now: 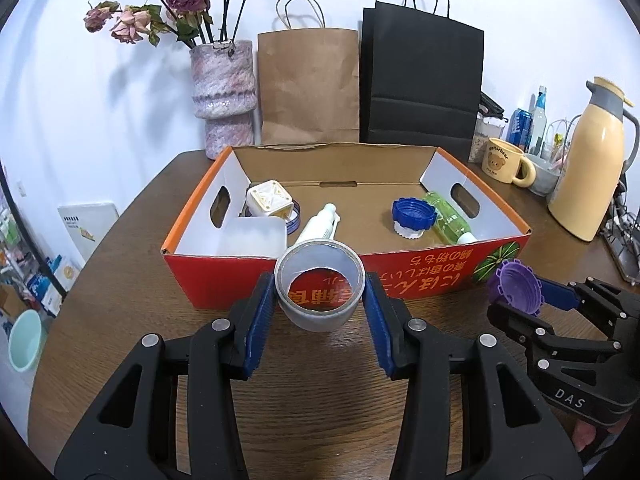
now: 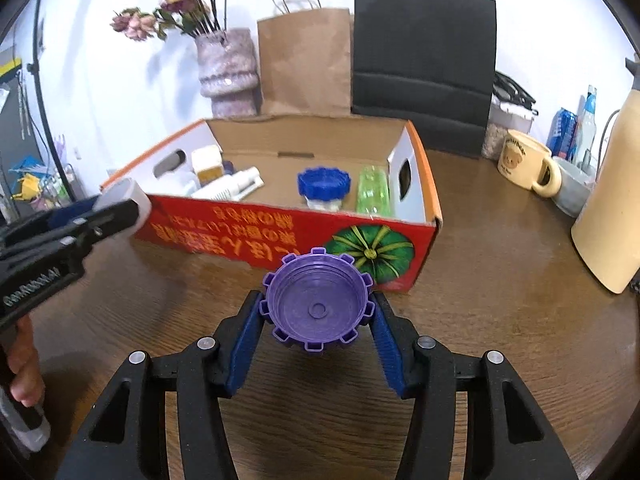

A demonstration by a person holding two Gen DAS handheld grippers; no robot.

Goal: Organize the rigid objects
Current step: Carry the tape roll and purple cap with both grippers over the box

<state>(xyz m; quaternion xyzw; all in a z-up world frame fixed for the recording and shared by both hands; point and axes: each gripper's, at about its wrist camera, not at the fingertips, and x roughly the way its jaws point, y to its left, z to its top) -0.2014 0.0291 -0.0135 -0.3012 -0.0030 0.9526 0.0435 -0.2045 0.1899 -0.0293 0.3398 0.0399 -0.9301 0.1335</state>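
My left gripper [image 1: 320,300] is shut on a grey tape roll [image 1: 319,286], held above the table just in front of the red cardboard box [image 1: 400,270]. My right gripper [image 2: 318,312] is shut on a purple toothed cap [image 2: 318,306], also held in front of the box [image 2: 280,236]; it shows in the left wrist view [image 1: 516,286] too. The left gripper with the tape appears in the right wrist view [image 2: 124,200]. Inside the box lie a blue toothed cap [image 1: 413,212], a green bottle [image 1: 448,216], a white tube [image 1: 320,222] and a white square jar [image 1: 269,200].
Behind the box stand a vase of dried roses [image 1: 224,88], a brown paper bag [image 1: 308,84] and a black paper bag [image 1: 420,84]. At the right are a yellow bear mug [image 1: 506,160], a cream thermos [image 1: 592,160] and bottles. The table [image 1: 312,400] is brown wood.
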